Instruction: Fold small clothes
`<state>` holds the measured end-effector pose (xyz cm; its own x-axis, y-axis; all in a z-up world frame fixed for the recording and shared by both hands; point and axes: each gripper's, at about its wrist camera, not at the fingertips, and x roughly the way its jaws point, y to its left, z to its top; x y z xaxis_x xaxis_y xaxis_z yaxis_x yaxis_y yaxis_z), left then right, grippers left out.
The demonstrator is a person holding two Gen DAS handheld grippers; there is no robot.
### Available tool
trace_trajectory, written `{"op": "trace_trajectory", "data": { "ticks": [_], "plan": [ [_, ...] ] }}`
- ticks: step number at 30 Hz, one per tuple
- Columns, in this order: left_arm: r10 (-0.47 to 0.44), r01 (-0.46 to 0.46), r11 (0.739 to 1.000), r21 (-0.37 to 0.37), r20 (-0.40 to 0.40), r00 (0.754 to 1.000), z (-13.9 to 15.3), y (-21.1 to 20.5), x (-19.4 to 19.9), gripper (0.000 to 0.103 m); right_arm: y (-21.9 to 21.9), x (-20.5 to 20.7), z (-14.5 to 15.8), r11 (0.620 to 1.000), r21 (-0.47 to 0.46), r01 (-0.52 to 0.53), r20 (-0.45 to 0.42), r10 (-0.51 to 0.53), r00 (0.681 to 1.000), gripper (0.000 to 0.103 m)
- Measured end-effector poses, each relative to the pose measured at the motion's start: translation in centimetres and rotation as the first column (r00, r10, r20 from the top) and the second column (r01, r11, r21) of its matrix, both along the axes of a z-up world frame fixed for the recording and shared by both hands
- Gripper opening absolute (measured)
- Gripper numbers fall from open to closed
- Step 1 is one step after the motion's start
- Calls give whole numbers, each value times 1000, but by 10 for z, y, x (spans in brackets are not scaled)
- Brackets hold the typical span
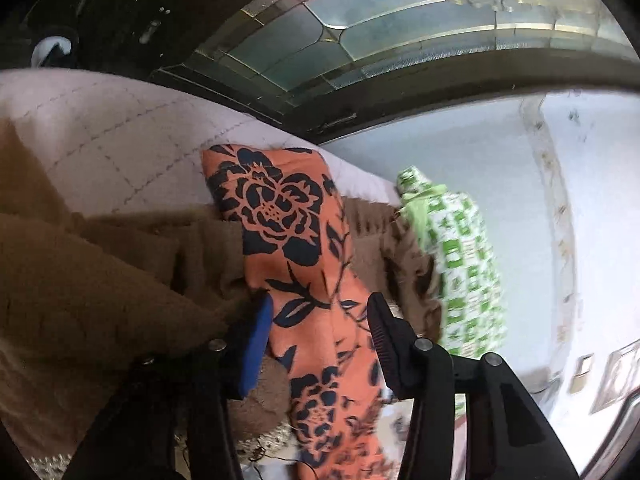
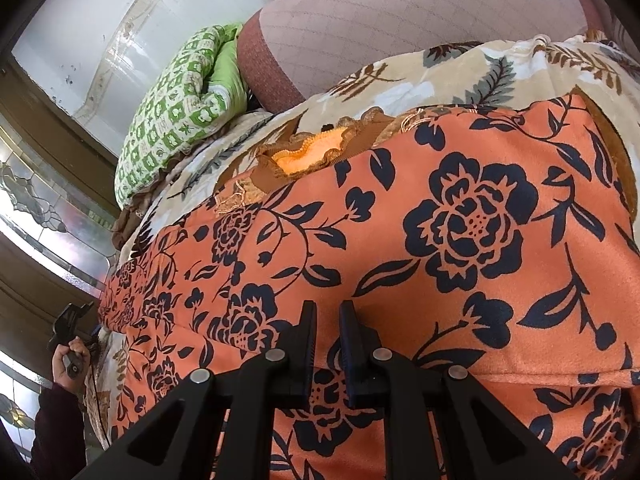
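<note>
The orange cloth garment printed with dark navy roses (image 2: 460, 240) lies spread over a beige floral blanket (image 2: 400, 84) on the bed, and in my right view it fills most of the frame. My right gripper (image 2: 327, 312) points down at it with its jaws drawn narrow; a fold of the orange fabric seems to sit in the slim gap between them, though I cannot tell for sure that they pinch it. In my left view a strip of the same garment (image 1: 288, 216) runs up from between the fingers of my left gripper (image 1: 316, 300), draped across a brown fuzzy fabric (image 1: 100, 280). The left jaws stand partly apart with the cloth between the blue pad (image 1: 256, 344) and the black finger (image 1: 388, 336), and I cannot tell whether they press on it. A green-and-white patterned pillow (image 2: 176, 108) rests at the bed's far end beside a pinkish quilted cushion (image 2: 420, 12). At the lower left of my right view, my hand (image 2: 70, 364) grips the other tool's handle
</note>
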<state>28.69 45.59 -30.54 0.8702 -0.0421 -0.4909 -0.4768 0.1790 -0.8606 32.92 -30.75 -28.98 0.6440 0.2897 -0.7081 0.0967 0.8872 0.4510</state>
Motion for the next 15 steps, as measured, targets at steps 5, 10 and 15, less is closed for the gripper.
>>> {"op": "trace_trajectory", "data": {
  "ticks": [5,10,15],
  "plan": [
    [-9,8,1000,-22,-60,998,-4,-1,-21,37,0,3,-1,1000,3,3,0,-3,1000,14],
    [-69,66,994,-84,-32,997,9,-15,-28,42,2,1,0,1000,2,-1,1,1,1000,15],
    [-228,224,971,82,38,973,42,-72,-37,64,4,0,4,1000,15,-8,11,8,1000,15]
  ]
}}
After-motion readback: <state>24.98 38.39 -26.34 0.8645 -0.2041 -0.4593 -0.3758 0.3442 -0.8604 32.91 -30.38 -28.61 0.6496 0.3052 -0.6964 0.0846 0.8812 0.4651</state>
